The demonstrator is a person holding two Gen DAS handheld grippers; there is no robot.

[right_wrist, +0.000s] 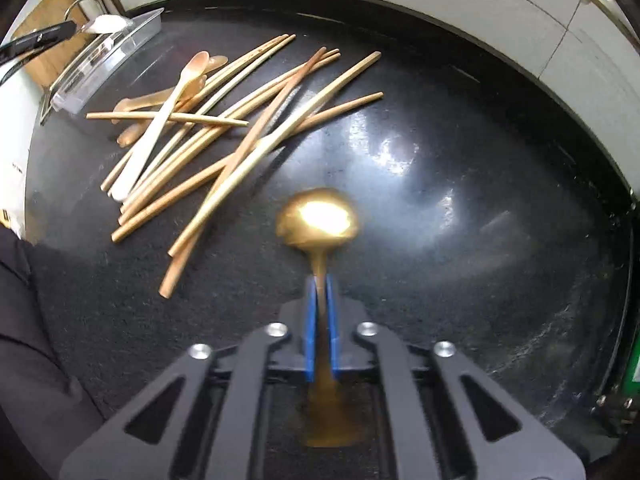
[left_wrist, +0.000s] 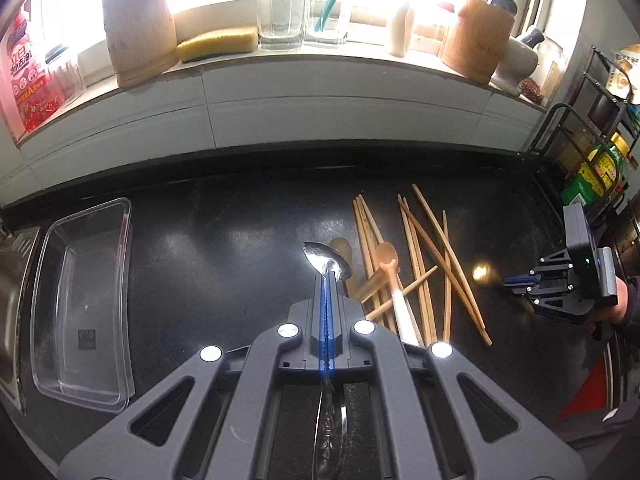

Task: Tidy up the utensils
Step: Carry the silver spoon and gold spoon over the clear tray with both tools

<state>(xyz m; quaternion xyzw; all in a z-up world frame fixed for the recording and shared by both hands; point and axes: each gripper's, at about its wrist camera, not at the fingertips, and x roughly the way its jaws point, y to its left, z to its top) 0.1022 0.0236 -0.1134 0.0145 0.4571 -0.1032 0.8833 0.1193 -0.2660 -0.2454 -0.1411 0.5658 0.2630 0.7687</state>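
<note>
My left gripper is shut on a silver spoon, held above the black counter, bowl pointing forward. My right gripper is shut on a gold spoon, held over the counter right of the pile; it shows at the right in the left wrist view. Several wooden chopsticks lie scattered on the counter with a pink-and-white spoon and a brown spoon. The pile also shows in the right wrist view. A clear plastic container sits empty at the left.
A windowsill holds two wooden utensil holders, a sponge and glasses. A black wire rack with bottles stands at the right. A sink edge is at the far left.
</note>
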